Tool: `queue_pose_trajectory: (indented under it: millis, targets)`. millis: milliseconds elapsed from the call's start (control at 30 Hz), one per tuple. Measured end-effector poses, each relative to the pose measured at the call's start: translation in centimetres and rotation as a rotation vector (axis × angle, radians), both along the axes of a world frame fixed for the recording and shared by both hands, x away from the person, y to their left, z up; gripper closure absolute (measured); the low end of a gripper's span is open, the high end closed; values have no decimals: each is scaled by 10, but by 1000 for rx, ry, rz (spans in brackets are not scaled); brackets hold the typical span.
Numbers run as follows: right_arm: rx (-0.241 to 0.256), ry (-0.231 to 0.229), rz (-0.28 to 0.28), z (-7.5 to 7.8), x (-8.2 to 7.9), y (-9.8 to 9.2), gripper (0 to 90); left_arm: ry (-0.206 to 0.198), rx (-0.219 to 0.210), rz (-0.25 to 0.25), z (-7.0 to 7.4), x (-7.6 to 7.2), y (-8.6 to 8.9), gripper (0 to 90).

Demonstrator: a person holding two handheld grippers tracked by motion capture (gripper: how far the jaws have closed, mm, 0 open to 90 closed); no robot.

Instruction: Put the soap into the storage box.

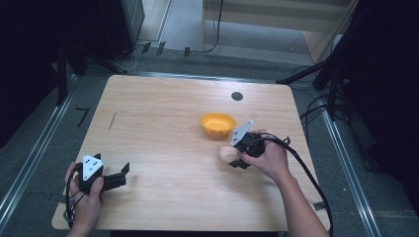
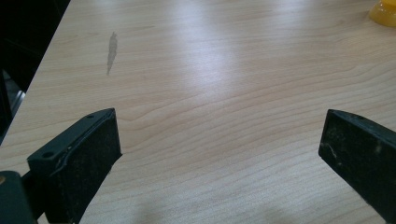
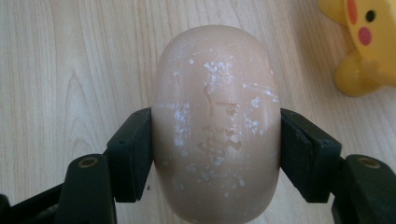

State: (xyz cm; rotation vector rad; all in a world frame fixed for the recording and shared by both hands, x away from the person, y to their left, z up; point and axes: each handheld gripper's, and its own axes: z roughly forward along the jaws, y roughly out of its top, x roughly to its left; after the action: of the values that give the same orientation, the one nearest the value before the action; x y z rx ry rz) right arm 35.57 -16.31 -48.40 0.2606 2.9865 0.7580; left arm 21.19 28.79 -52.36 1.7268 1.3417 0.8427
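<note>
A beige oval bar of soap [image 3: 217, 126] sits between the two black jaws of my right gripper [image 3: 215, 154], which press on both its sides. From above, the soap [image 1: 227, 154] pokes out left of the right gripper [image 1: 237, 157], low over the table just below a yellow bowl [image 1: 217, 123]. The bowl's yellow duck-shaped edge [image 3: 369, 42] lies past the soap at the upper right. My left gripper [image 1: 123, 170] rests at the table's near left corner, held by a hand. Its jaws stand wide apart over bare wood [image 2: 219, 140], nothing between them.
The light wooden table [image 1: 163, 118] has a dark round spot [image 1: 237, 96] near its far edge and a grey smear [image 2: 111, 51] at the left. The bowl's rim [image 2: 385, 14] peeks in far off. Black stands and cables flank the table on the floor.
</note>
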Motion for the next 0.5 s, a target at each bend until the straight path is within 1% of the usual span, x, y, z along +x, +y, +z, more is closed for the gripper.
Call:
queue_pose_trajectory:
  millis: [100, 167, 200, 233, 300, 400, 433, 500]
  targets:
    - [4, 3, 2, 3, 3, 1, 335, 0, -1, 0, 0, 0, 0, 0]
    - [-5, -1, 0, 7, 9, 2, 334, -1, -4, 0, 0, 0, 0, 0]
    - [-5, -1, 0, 7, 9, 2, 334, -1, -4, 0, 0, 0, 0, 0]
    - [6, 2, 1, 10, 12, 3, 334, -1, -5, 0, 0, 0, 0, 0]
    - [12, -2, 1, 13, 15, 4, 335, 0, -5, -2, 0, 0, 0, 0]
    - [2, -12, 2, 18, 22, 5, 334, -1, -6, -1, 0, 0, 0, 0]
    - [2, -12, 2, 18, 22, 5, 334, 1, -5, -1, 0, 0, 0, 0]
    - [-1, -10, -2, 22, 29, 5, 335, 1, -7, -2, 0, 0, 1, 0]
